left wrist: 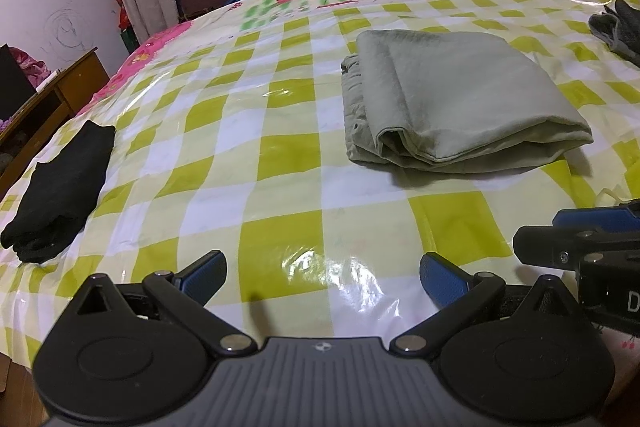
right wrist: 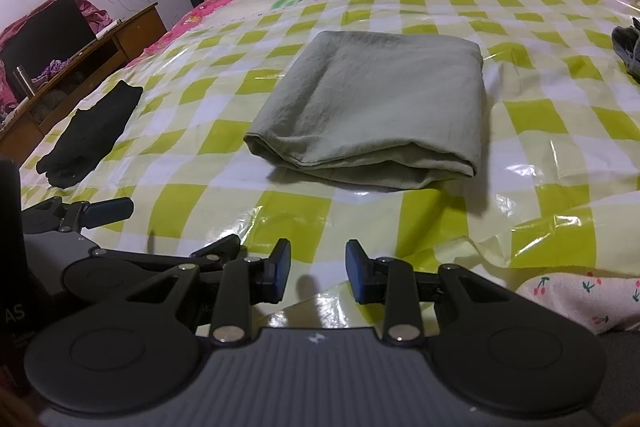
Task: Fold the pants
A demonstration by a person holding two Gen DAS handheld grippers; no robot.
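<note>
A: Green-and-white checked plastic sheet [left wrist: 280, 155] under both our claws, glossy, wrinkled near the right gripper [right wrist: 318, 269]. We see no real containers on it. Closest thing is the wooden shelf unit [right wrist: 120, 43] far left of the claws, holding clutter and a metal flask [right wrist: 23, 79]; contents too small for us to tell.

B: Agreed. Pants?

A: Sage-green pants [right wrist: 372, 107], already folded into a thick rectangular stack. Straight ahead of the right gripper, ahead and right of the left gripper [left wrist: 322, 279], well apart from both. Layered edges face us, fold on the right side, waistband edge with a small button peeking out on the left in the left wrist view. Top surface fairly smooth, light creases.

B: Claw states?

A: Left gripper: fingers spread wide, nothing between them. Right gripper: pads partly apart, narrower gap, nothing between them either. Both hang over the sheet near its front edge, side by side.

B: Other items?

A: Black folded garment [left wrist: 60, 187] ahead and left of the left gripper. Grey garment [left wrist: 618, 27] far right, ahead. Neither touches the pants.
</note>
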